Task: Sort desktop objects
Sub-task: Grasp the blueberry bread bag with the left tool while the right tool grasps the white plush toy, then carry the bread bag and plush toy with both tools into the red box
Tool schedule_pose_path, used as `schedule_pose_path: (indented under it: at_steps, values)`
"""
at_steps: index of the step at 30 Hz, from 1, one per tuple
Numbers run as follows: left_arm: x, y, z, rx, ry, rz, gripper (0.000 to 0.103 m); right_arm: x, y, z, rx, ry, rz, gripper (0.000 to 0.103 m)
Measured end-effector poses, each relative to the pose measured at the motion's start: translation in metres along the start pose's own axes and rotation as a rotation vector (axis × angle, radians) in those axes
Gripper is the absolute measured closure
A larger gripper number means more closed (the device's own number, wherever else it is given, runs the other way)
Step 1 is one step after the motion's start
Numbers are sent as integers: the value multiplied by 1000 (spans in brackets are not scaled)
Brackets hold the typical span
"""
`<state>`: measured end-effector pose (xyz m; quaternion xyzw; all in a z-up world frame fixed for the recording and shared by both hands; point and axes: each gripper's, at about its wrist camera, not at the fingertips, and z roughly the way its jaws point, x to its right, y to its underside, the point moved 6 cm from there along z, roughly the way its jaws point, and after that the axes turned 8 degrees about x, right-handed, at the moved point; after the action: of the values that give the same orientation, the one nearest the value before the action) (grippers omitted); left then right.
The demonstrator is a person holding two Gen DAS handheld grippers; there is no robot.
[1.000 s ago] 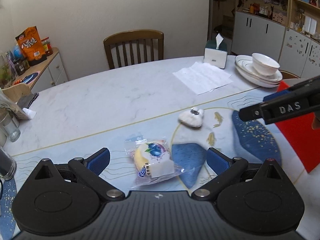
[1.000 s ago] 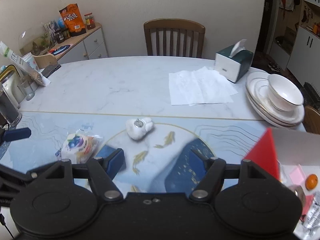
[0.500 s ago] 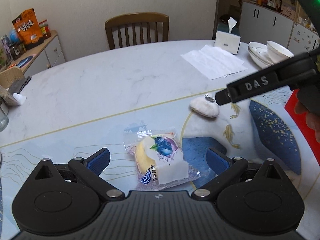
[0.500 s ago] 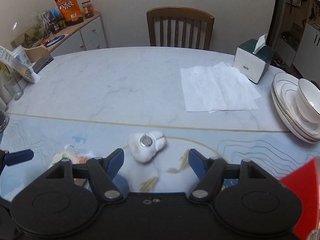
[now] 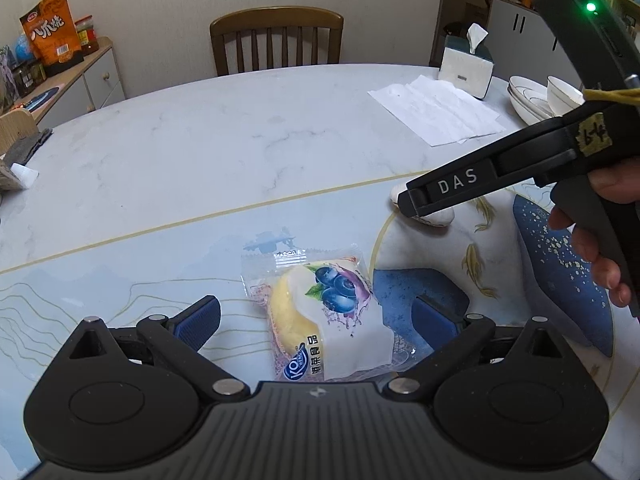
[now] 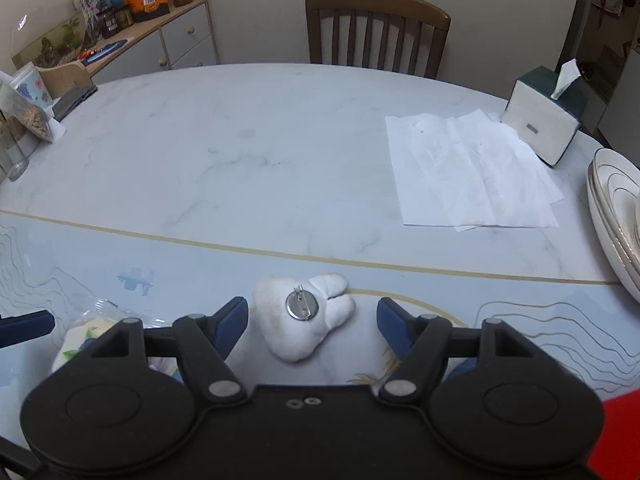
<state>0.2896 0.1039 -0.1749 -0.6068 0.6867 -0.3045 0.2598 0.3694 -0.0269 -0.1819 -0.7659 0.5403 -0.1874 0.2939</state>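
Wooden chair [image 6: 378, 30] behind marble table [image 6: 256, 152]; grey sideboard [image 6: 176, 40] against plain wall.

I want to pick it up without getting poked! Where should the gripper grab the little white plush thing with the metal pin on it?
Grab the white plush across its fat rounded body, coming from above. It lies flat, pin-back up, between the right gripper's open fingers, so they could close on its soft sides, probably missing the pin.

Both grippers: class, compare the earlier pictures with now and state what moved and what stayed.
The right gripper advanced until the white plush brooch lies between its open fingers. The left gripper closed in on the blueberry snack packet, also open around it. Nothing is grasped; brooch, packet and tissue box stayed put.
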Motion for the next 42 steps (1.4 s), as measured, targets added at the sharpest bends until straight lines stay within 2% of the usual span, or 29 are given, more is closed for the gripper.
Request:
schedule_pose_path:
  at_steps: [10, 15, 19, 23, 26, 30, 42]
  values:
    - [-4, 6, 11, -27, 4, -12, 5, -1, -1, 16, -16, 1, -19, 32]
    - [-2, 9, 12, -34, 14, -10, 17, -3, -1, 16, -12, -3, -35, 32]
    - [-2, 9, 11, -29, 9, -2, 23, -5, -1, 15, -7, -9, -44, 36]
    - [-3, 8, 10, -25, 9, -6, 34, -6, -1, 13, -6, -13, -47, 47]
    - [-3, 7, 9, -25, 12, -7, 41, -5, 1, 11, -11, -6, -53, 48]
    - [-4, 8, 6, -26, 14, -8, 47, -3, 5, 5, -18, 8, -58, 48]
    - [9, 4, -15, -6, 39, -8, 48, 10, 20, -33, -6, 22, -43, 48]
